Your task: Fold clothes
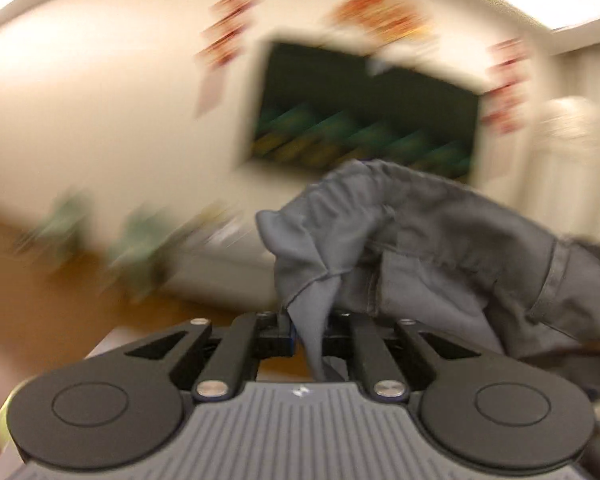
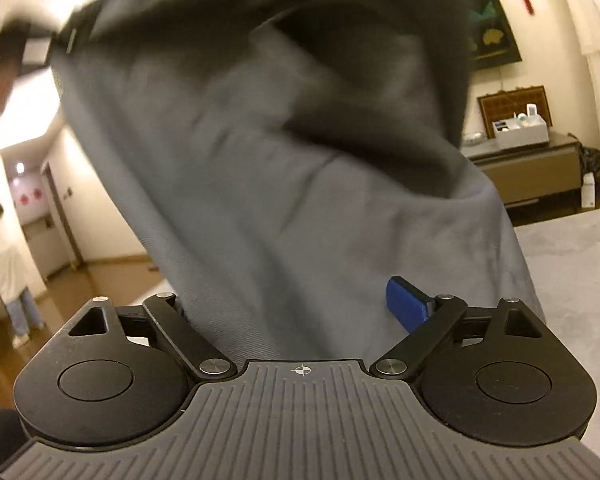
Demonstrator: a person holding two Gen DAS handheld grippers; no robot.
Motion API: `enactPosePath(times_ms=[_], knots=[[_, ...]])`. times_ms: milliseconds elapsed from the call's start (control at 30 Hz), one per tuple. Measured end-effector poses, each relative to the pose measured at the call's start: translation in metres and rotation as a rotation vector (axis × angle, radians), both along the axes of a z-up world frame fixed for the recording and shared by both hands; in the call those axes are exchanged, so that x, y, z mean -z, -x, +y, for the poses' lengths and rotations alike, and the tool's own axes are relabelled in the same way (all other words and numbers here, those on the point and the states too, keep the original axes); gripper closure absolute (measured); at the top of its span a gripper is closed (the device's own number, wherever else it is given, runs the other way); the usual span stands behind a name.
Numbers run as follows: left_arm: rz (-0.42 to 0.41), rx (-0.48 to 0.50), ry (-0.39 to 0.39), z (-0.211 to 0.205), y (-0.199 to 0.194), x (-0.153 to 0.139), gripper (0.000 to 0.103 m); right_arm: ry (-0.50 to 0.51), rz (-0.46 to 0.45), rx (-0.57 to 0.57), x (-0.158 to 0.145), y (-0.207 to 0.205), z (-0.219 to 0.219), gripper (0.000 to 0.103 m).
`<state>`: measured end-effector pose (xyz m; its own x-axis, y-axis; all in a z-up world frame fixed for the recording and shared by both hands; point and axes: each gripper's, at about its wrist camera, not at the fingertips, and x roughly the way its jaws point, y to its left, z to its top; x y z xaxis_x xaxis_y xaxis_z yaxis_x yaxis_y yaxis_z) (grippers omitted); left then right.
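Observation:
My left gripper [image 1: 308, 328] is shut on a corner of a grey garment [image 1: 420, 248], held up in the air; an elastic gathered band runs along its top. The background is motion-blurred. In the right wrist view the same grey garment [image 2: 280, 184] hangs down and fills most of the frame. My right gripper [image 2: 300, 308] is open, its jaws wide apart, with the cloth draped between them; the blue right fingertip [image 2: 406, 306] shows beside the fabric and the left one is hidden behind it.
A grey marble-look table [image 2: 572, 272] lies at the right. A sideboard with boxes [image 2: 528, 160] stands by the far wall. A dark framed picture [image 1: 364, 112] hangs on the wall. A person in white [image 2: 8, 280] stands on the wooden floor at left.

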<state>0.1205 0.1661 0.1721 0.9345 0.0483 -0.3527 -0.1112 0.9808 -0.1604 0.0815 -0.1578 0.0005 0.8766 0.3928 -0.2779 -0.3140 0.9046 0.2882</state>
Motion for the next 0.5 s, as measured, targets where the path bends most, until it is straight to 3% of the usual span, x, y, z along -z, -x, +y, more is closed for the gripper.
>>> enactPosePath(times_ms=[100,167,233,267,333,400,467,500], knots=[[0.303,-0.162,0.011,0.054,-0.002,0.132,0.095,0.043,0.049,-0.009,0.011,0.002,0.004,0.012],[0.517,-0.203,0.041,0.071,-0.002,0.211,0.094,0.072,0.082,-0.015,0.019,0.004,0.006,0.012],[0.621,-0.17,0.077,0.073,0.005,0.262,0.084,0.101,0.115,-0.021,0.027,0.005,0.009,0.012],[0.628,-0.177,0.063,0.068,0.011,0.274,0.08,0.116,0.132,-0.024,0.03,0.006,0.01,0.012],[0.586,-0.131,0.015,0.057,0.017,0.271,0.054,0.13,0.159,-0.018,0.033,-0.002,0.007,0.012],[0.534,-0.078,-0.003,0.05,0.024,0.258,0.046,0.091,0.165,0.032,0.026,-0.017,-0.011,0.012],[0.486,-0.043,-0.029,0.048,0.034,0.242,0.045,0.043,0.167,0.091,0.022,-0.026,-0.025,0.012],[0.447,-0.04,-0.065,0.047,0.042,0.231,0.038,0.022,0.174,0.113,0.022,-0.032,-0.034,0.012]])
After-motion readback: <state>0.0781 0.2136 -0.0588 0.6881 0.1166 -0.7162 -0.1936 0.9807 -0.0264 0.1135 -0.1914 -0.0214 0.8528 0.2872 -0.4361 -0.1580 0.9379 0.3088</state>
